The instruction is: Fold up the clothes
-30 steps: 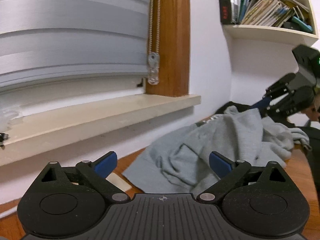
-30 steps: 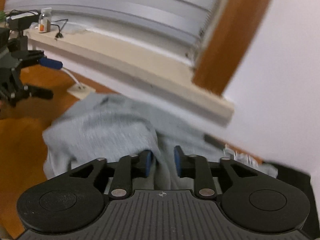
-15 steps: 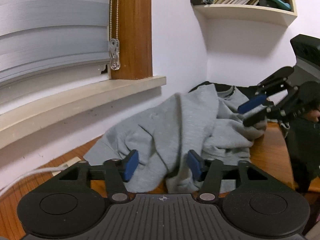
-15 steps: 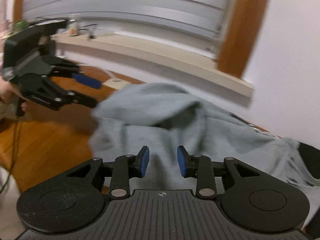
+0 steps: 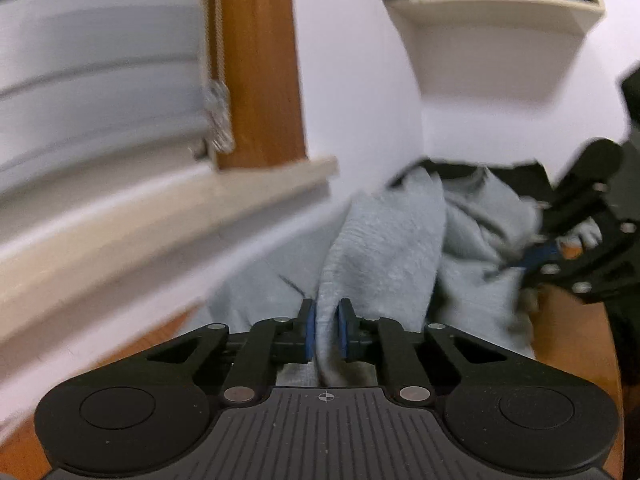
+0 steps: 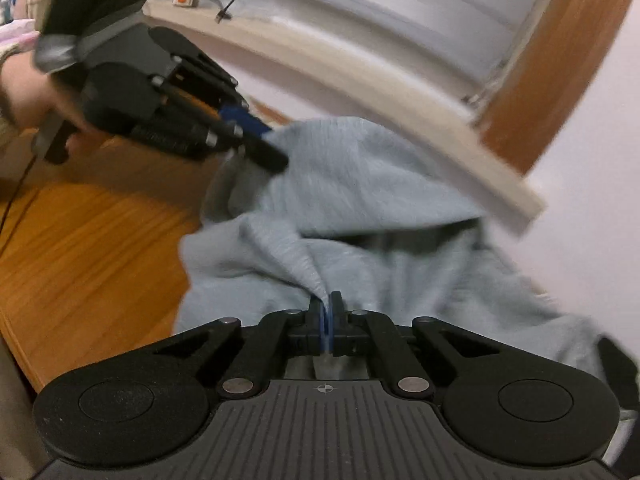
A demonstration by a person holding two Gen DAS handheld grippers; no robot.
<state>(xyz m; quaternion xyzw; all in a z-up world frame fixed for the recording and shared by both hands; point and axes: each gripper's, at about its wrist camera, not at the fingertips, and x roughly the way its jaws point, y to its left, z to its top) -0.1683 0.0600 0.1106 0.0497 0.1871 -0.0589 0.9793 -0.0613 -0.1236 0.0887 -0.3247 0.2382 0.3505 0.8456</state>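
Left gripper: my left gripper is clamped on a thick ridge of the grey sweatshirt; the blue pads press the fabric from both sides with the fold standing up between them. From the right wrist camera I see the same tool at the upper left, biting the far edge of the cloth, with a hand wrapped around its handle.

Sweatshirt: light grey, soft knit, bunched in loose humps and creases. It lies on the wooden table, pushed up against the white wall below the windowsill. One hump rises toward the left gripper, and a dark hollow opens under it in the right wrist view.

Right gripper: my right gripper is pinched tight on a thin peak of the cloth, pads almost meeting with only a sliver of fabric between. In the left wrist view it shows at the right edge, its tips sunk in the folds.

Hard to make out: both views are smeared by motion blur. I cannot tell which part of the garment each tool holds. The sweatshirt's near edge is hidden behind the gripper bodies. A shelf of books at the top right is cut off by the frame.
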